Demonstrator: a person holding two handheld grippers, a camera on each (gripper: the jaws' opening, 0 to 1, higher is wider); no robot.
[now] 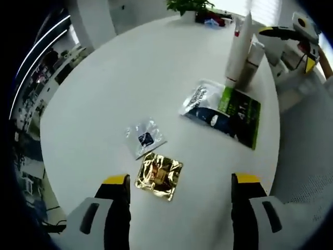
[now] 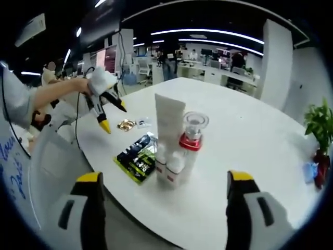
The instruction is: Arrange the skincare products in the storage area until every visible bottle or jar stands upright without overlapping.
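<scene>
We see a round white surface (image 1: 145,67) filling most of the left gripper view. In the right gripper view, a tall white tube (image 2: 168,138) stands upright at centre, touching a bottle with a red collar and clear cap (image 2: 190,140). A green-and-black sachet (image 1: 238,114) lies at their base; a clear sachet (image 1: 145,136) and a gold foil sachet (image 1: 159,175) lie at lower centre. Our left gripper (image 1: 180,195) and right gripper (image 2: 162,195) both gape wide, holding nothing.
</scene>
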